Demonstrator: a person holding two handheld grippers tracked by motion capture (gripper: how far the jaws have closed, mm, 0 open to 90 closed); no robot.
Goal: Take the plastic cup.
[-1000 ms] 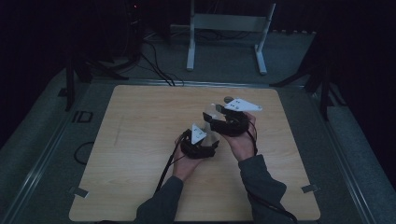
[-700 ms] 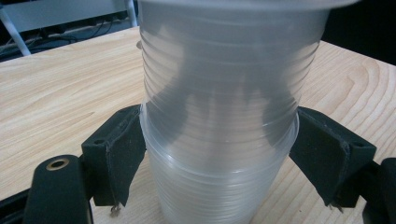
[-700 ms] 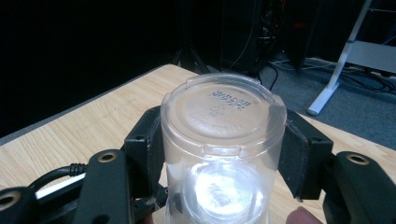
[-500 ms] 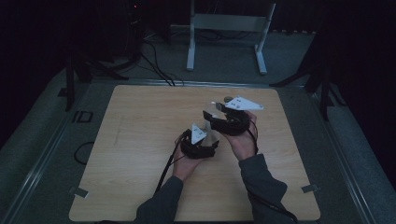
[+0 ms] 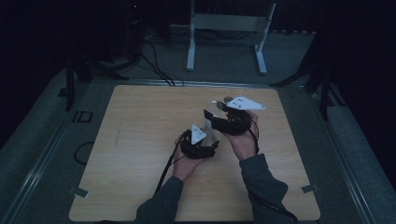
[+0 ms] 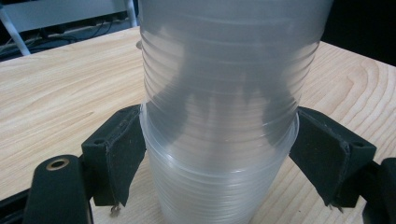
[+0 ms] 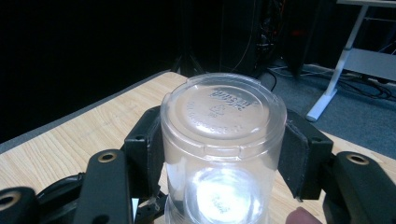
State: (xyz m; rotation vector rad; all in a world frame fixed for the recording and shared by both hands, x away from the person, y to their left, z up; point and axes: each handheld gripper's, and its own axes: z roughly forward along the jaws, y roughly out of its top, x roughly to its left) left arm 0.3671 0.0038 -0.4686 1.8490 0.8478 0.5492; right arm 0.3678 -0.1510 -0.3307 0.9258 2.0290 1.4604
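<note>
Against the frames from a second and half a second ago: no visible change. Both hands and both tools sit in the same place near the tabletop (image 5: 140,140) centre, right one farther from the person than the left.

Count: two hand-held grippers, two hands, one nested stack of clear plastic cups (image 6: 219,112); number of cups in the stack cannot be read, though at least two rims show in the left gripper view.

Left hand-held gripper (image 5: 200,142): jaws set against the lower, outer cup on either side, just under its rim, holding it. Right hand-held gripper (image 5: 223,117): jaws pressed on the sides of the upper cup (image 7: 223,126) near its closed base, holding it. The stack lies between the two tools, above the tabletop centre-right; in the high view it appears only as a pale glint.

Materials and shapes: cups translucent, thin-walled, round, with fine horizontal ribs around the wall; the base carries embossed lettering and a stepped edge. Jaws are black, blocky, with flat padded faces and a screw hole in each arm. Each tool carries a pale grey three-cornered plate. Tabletop is light wood-grain, rectangular with rounded corners. Sleeves are dark grey.
</note>
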